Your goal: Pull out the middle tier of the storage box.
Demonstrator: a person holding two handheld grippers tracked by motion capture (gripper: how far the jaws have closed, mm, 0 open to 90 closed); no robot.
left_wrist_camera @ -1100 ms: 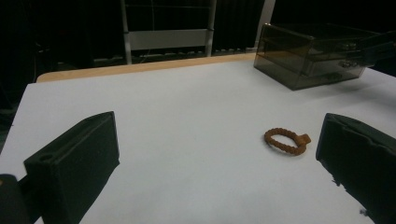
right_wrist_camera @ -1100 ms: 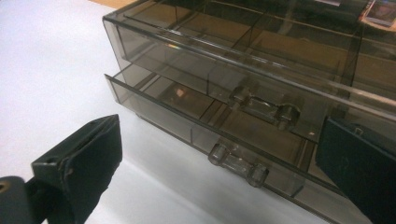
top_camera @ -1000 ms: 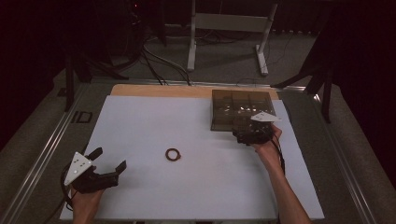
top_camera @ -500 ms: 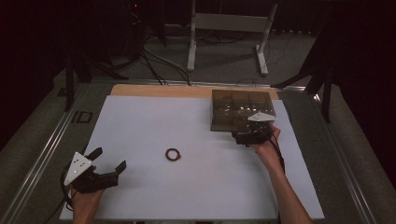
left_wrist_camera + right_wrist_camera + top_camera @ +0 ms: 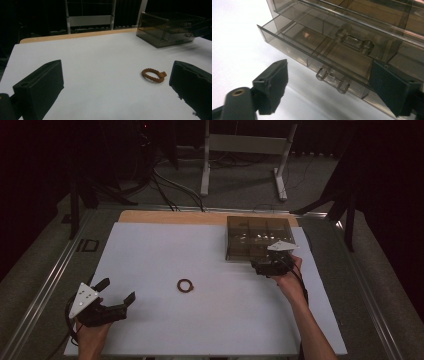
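A brown beaded ring lies on the white table mat near the middle. A smoky clear drawer box stands at the back right. Its bottom drawer is pulled partly out, with a clear handle on its front. My right gripper sits open at the box's front, its jaws either side of that handle and not touching it. My left gripper rests open at the front left, pointing toward the ring, nothing between its jaws.
The white mat covers most of the table, with a wooden strip at its far edge. A metal rail runs along the left side. A white stand and cables sit on the floor beyond.
My right gripper has drawn back a little from the box toward the person. The left gripper and the ring have not moved.
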